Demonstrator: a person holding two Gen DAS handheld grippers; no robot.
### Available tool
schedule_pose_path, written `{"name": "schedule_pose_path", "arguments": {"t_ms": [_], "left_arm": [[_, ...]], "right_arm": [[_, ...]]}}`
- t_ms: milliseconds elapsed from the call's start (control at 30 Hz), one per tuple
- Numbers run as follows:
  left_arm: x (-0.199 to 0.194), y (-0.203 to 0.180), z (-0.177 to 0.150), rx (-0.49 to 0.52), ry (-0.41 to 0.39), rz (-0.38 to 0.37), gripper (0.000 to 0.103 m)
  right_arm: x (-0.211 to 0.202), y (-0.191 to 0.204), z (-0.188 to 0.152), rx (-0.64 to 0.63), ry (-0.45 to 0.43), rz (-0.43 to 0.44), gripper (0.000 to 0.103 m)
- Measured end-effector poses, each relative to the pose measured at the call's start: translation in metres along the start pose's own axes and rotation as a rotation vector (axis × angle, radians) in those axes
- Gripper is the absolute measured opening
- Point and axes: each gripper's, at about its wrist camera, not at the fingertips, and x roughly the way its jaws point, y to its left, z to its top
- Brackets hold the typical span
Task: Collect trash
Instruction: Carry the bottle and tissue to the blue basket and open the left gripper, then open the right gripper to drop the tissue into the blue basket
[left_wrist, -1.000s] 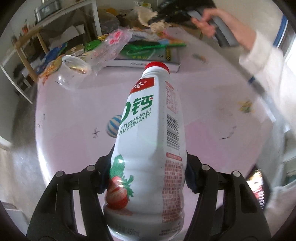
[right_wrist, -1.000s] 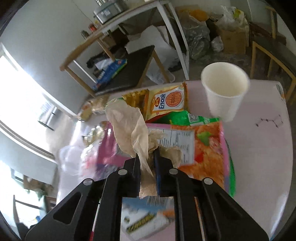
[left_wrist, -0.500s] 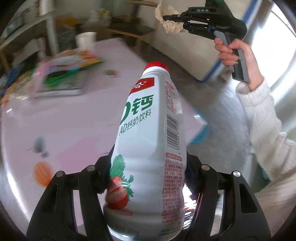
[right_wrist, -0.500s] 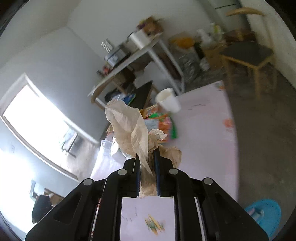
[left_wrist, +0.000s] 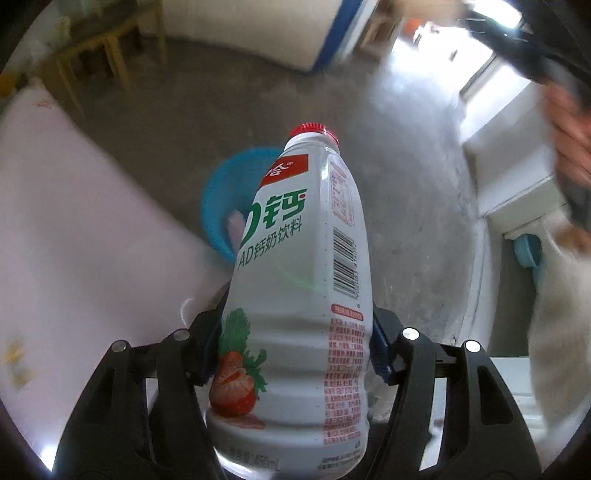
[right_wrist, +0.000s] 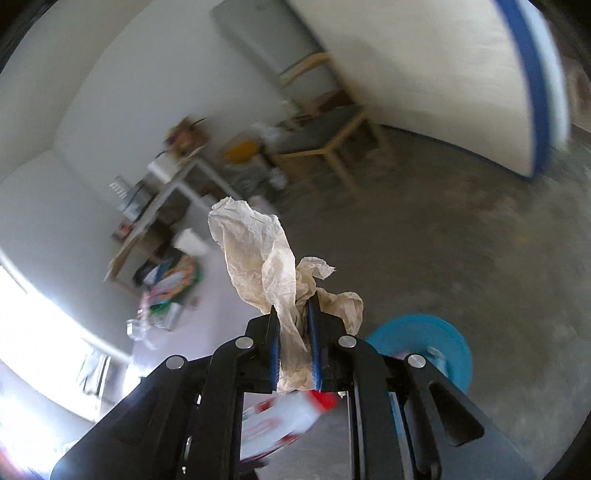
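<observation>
The left gripper (left_wrist: 295, 354) is clamping a white milk-drink bottle (left_wrist: 299, 288) with a red cap (left_wrist: 314, 132), its blue pads pressing both flanks of the lower body while the cap points away from the camera. A second ago this bottle was being held over the pink table (left_wrist: 74, 229) among wrappers and a clear cup; now the table is lying only along the left edge of the view, and bare concrete floor (left_wrist: 406, 192) is filling the background. A blue basin (left_wrist: 221, 192) is sitting on that floor just past the table's edge, directly behind the bottle's shoulder, with something pale inside it, perhaps a wrapper.

The right gripper (right_wrist: 294, 347) is pinching a crumpled beige paper napkin (right_wrist: 266, 258), its jaws nearly closed on the wad. Earlier the napkin was hanging over snack packets and a paper cup; these are now lying far off and blurred at left, and the blue basin (right_wrist: 443, 343) is appearing just right of the fingers. The capped bottle (right_wrist: 280, 417) is showing, smeared, beneath them. A hand (left_wrist: 569, 144) is blurring at the left view's right edge.
</observation>
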Motion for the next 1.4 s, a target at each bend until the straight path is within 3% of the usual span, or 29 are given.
{"name": "schedule_pose_path", "arguments": {"t_ms": [67,167,233,333,467,500,533,633,867,1000,1100,1200,1400], "left_arm": [[0.031,-0.02,0.017,0.075,0.016,0.081,0.06],[0.092,-0.03,0.046,0.065,0.121,0.107,0.06],[0.129,-0.03,0.055,0.103,0.164,0.191,0.06],[0.188,-0.014,0.075,0.084,0.235,0.246,0.06],[0.249,0.014,0.095,0.087,0.245,0.275,0.061],[0.261,0.019,0.097,0.109,0.252,0.352,0.067],[0.266,0.021,0.099,0.113,0.259,0.385,0.072],[0.248,0.025,0.102,0.084,0.231,0.358,0.084],[0.195,0.036,0.113,-0.008,0.132,0.32,0.088],[0.157,0.021,0.119,-0.119,0.057,0.201,0.088],[0.136,0.033,0.128,-0.299,0.03,0.106,0.088],[0.113,0.04,0.129,-0.401,-0.001,-0.006,0.088],[0.028,0.022,0.146,-0.263,-0.101,-0.044,0.088]], "right_arm": [[-0.001,-0.02,-0.017,0.043,0.009,-0.003,0.013],[0.006,-0.039,-0.039,0.098,0.028,-0.008,0.013],[0.012,-0.051,-0.052,0.14,0.044,0.012,0.013],[0.021,-0.056,-0.065,0.163,0.062,0.025,0.013],[0.021,-0.061,-0.076,0.195,0.049,0.034,0.013],[0.02,-0.063,-0.077,0.199,0.045,0.031,0.013],[0.02,-0.066,-0.077,0.206,0.042,0.016,0.013],[0.021,-0.069,-0.077,0.192,0.036,-0.021,0.013],[0.031,-0.088,-0.091,0.24,0.067,-0.039,0.014],[0.037,-0.106,-0.104,0.272,0.077,-0.093,0.014],[0.045,-0.124,-0.117,0.325,0.1,-0.117,0.014],[0.064,-0.141,-0.13,0.367,0.154,-0.124,0.014],[0.135,-0.157,-0.141,0.372,0.276,-0.141,0.015]]}}
